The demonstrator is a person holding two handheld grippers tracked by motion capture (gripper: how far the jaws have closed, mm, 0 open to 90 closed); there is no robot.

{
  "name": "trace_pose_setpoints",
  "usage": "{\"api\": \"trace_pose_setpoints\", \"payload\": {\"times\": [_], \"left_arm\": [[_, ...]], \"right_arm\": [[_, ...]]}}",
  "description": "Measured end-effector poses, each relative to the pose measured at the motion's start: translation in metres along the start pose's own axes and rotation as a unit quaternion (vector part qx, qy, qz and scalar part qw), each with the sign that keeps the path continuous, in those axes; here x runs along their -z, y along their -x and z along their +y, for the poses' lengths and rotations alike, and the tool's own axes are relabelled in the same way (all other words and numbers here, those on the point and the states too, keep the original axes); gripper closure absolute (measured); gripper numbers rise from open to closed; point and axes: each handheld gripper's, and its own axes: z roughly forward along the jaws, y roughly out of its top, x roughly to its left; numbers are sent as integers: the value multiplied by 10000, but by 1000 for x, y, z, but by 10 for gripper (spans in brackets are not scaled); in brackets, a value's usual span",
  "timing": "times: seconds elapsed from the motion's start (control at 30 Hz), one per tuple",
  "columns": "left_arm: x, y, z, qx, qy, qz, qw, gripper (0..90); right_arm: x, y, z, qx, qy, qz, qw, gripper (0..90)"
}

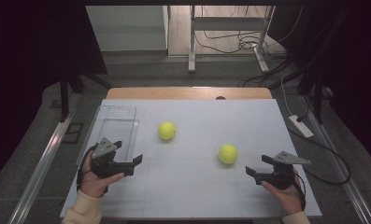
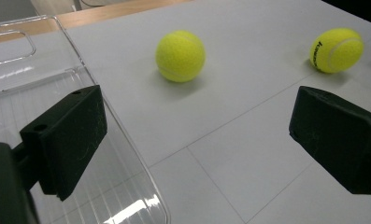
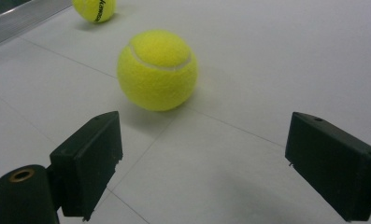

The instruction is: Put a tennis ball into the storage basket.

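Note:
Two yellow tennis balls lie on the white table: one toward the middle left, the other to the right of centre. My left gripper is open beside a clear plastic bin, with nothing between its jaws. In the left gripper view the gripper faces the nearer ball and the farther ball. My right gripper is open, just right of the right ball. In the right gripper view that ball sits a short way ahead of the open gripper; the other ball lies beyond.
The clear bin stands empty at the table's left edge, its wall close to my left jaw. The white tabletop has a wooden strip along its far side. Beyond it are a metal frame and cables on the floor.

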Motion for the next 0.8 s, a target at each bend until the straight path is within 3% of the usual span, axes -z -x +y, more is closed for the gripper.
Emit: {"api": "trace_pose_setpoints", "payload": {"times": [0.8], "left_arm": [[-18,7,16,-171,-199,-154,9995,61]], "right_arm": [[-1,0,-1,5,-40,-3,10000,111]]}}
